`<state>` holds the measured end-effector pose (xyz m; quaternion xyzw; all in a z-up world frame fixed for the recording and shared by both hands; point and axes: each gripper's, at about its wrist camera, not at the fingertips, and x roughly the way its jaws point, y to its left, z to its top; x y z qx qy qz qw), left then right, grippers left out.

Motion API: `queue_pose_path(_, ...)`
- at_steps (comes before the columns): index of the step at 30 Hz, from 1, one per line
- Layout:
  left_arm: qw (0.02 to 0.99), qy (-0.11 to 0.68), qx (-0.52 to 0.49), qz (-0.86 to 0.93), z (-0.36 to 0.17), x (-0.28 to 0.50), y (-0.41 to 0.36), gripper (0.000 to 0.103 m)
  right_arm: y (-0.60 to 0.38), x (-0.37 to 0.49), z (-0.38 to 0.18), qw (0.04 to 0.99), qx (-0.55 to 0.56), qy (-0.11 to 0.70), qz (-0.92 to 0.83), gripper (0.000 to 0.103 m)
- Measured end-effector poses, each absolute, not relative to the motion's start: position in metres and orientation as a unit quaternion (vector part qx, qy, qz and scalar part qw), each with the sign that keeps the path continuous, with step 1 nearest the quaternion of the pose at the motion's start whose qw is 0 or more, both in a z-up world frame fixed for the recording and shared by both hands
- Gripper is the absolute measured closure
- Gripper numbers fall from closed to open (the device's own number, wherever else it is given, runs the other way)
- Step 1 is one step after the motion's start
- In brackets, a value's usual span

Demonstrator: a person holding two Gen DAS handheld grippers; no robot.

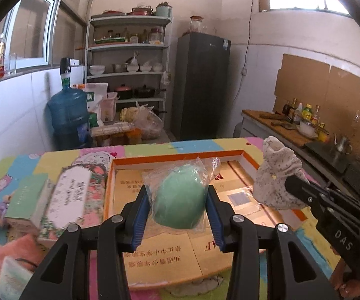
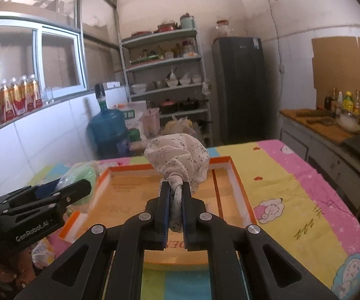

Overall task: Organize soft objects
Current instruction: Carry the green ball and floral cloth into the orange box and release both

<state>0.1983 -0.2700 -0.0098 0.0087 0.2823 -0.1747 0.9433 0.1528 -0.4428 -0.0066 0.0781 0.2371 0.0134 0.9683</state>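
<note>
Soft green egg-shaped sponge in a crinkly clear plastic wrapper is sitting squeezed between the blue pads of the left gripper, so that one's partly open but definitely gripping it, hanging over the middle of the shallow orange-rimmed cardboard tray. As far as I can see the tray's floor is just showing printed gold panels with red lettering, nothing lying loose in it, though the grippers are hiding part of it.

The right gripper is clamped almost fully closed on the twisted knot of a white floral-print cloth bundle, and the puffy part of the bundle is bulging out past the fingertips, above the tray's far half. From the left wrist view that bundle is hanging over the tray's right side.

Left of the tray, on the pastel cartoon-print tablecloth, a pale green flat box and a floral-bordered box with a white label are lying side by side, the floral one right up against the tray's left wall. Nearer the camera than those, some pink fluffy fabric is bunching up at the table corner, too blurred to say more.
</note>
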Motion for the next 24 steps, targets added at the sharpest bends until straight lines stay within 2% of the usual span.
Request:
queue_pose_path(12, 0.926, 0.339, 0.006, -0.166, -0.049, 0.23, -0.29, 0.058, -0.457, 0.194, -0.045, 0.95, 0.111, 0.289, 0.036, 0.095)
queue_pose_path(16, 0.919, 0.357, 0.005, -0.164, -0.057, 0.238, -0.292, 0.056, -0.46, 0.198, -0.05, 0.945, 0.12, 0.302, 0.045, 0.091)
queue_pose_path(17, 0.919, 0.361, 0.009, -0.162, -0.059, 0.239, -0.293, 0.054, -0.459, 0.198, -0.05, 0.944, 0.119, 0.303, 0.045, 0.091)
queue_pose_path(19, 0.919, 0.361, 0.014, -0.16, -0.061, 0.239, -0.293, 0.047, -0.458, 0.199, -0.051, 0.943, 0.116, 0.307, 0.045, 0.081)
queue_pose_path(21, 0.92, 0.358, 0.016, -0.161, -0.061, 0.237, -0.294, 0.034, -0.457, 0.199, -0.051, 0.943, 0.116, 0.308, 0.044, 0.069)
queue_pose_path(24, 0.922, 0.35, 0.012, -0.167, -0.058, 0.234, -0.291, 0.026, -0.458, 0.196, -0.049, 0.945, 0.116, 0.302, 0.037, 0.064)
